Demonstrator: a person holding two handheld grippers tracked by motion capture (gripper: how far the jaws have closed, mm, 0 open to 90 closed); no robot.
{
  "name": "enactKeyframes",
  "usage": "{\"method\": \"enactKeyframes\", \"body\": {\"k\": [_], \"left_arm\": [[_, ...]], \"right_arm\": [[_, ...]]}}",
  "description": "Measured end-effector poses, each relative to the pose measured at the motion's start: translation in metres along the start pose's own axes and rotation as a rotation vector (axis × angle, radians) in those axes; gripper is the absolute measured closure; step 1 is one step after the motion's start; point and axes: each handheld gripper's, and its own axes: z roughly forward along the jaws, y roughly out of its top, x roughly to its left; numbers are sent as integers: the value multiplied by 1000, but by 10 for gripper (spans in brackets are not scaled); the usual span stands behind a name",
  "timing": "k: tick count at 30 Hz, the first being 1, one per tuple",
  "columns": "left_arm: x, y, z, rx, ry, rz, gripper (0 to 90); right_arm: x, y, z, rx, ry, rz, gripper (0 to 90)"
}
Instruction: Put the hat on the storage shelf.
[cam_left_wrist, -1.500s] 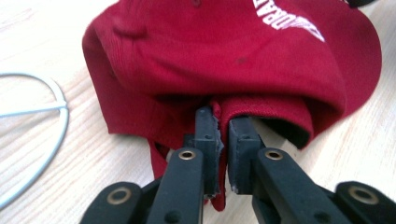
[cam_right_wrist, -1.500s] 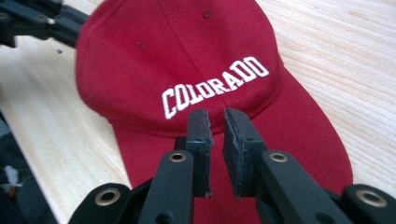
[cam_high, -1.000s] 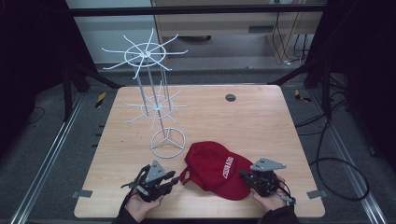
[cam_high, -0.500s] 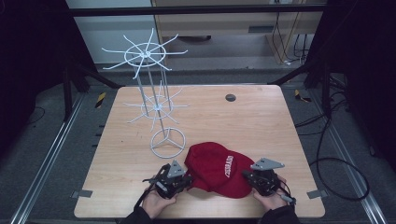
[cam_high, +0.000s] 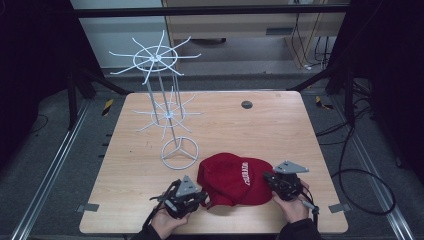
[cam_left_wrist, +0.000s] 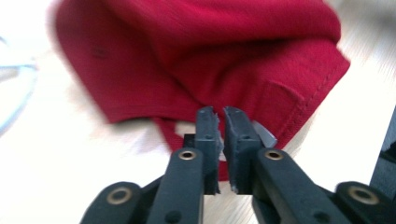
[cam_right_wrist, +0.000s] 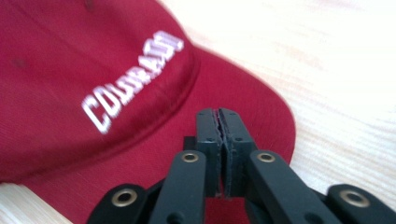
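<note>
Two grippers lie low on the table (cam_high: 150, 165): my right gripper (cam_right_wrist: 218, 112) clamps the red cap (cam_high: 230, 177) by its brim, my left gripper (cam_left_wrist: 219, 112) nearly closes on its back strap; open table lies ahead.

A wooden surface (cam_high: 280, 125) sits on a grey floor (cam_high: 50, 165). At 12 o'clock stands a pale cabinet (cam_high: 240, 25). Black cables (cam_high: 360, 165) lie at 3 o'clock.

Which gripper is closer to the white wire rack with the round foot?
Left. The left gripper sits just below the white wire rack's ring foot, at the red cap's back; the right gripper is across the cap, on its brim.
</note>
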Motion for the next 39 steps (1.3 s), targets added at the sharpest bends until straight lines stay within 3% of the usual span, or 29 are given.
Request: {"method": "enactKeyframes", "body": {"k": [4,9,15,23,27,32,39], "left_arm": [[19,-1,-21,-44,58,-39,768],[43,-9,-42,-77,132,-86,676],[73,-23,-64,-101,224,-144,570],[109,-46,-87,-97,350,-236,438],[119,-53,-92,-109,375,-282,413],[124,-56,-90,-95,411,-274,397],[126,-58,-90,-88,416,-278,397]], "right_arm": [[3,6,-12,-68,0,18,790],[10,14,-19,-111,18,22,691],[28,25,-23,-126,69,6,589],[60,44,-18,-129,127,-29,459],[77,52,-11,-120,145,-41,424],[100,61,1,-90,174,-75,401],[122,65,16,-47,193,-102,379]]}}
